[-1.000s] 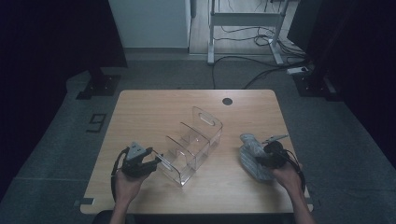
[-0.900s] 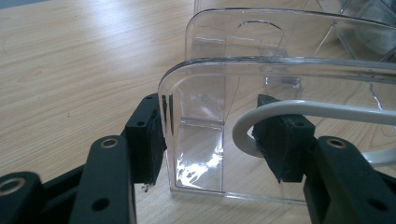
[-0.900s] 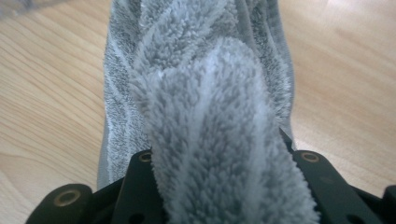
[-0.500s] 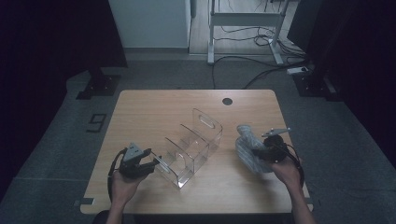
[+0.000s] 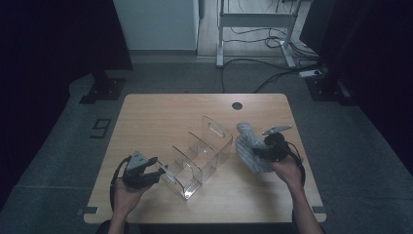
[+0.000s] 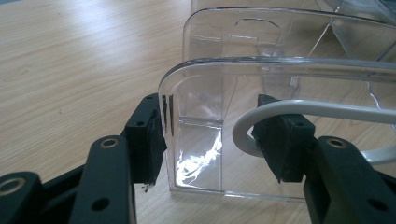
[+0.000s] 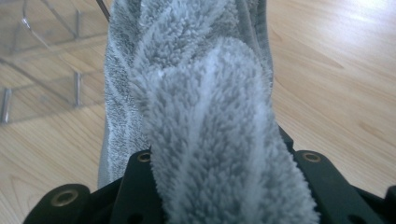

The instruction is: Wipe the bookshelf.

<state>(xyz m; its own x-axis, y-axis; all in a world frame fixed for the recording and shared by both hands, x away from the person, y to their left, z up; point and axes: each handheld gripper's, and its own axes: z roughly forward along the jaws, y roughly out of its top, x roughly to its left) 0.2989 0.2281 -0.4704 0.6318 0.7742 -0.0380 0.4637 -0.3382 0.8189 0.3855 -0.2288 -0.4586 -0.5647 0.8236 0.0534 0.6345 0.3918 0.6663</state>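
1. High view: your left gripper (image 5: 158, 174) stands at the near end of the clear divided organizer (image 5: 202, 156), which lies on the wooden table (image 5: 160, 109). Your right gripper (image 5: 255, 152) holds the grey fluffy towel (image 5: 251, 152) just beside the organizer's far right side. Carry the towel over a compartment before lowering it, and keep the left grip steady so the organizer does not slide.
2. Left gripper view: up close, the jaws straddle the organizer's end wall (image 6: 233, 121), the left pad (image 6: 148, 135) pressing its corner, the right one behind the plastic; they look clamped on it. A white cable (image 6: 299, 108) loops across the right jaw, a detail too fine from above.
3. Right gripper view: the jaws are clamped on the towel (image 7: 205, 121), whose pile bulges over them. The organizer (image 7: 46, 60) sits to the upper left, so steer that way. The towel hides the fingertips, so judge clearance from above.
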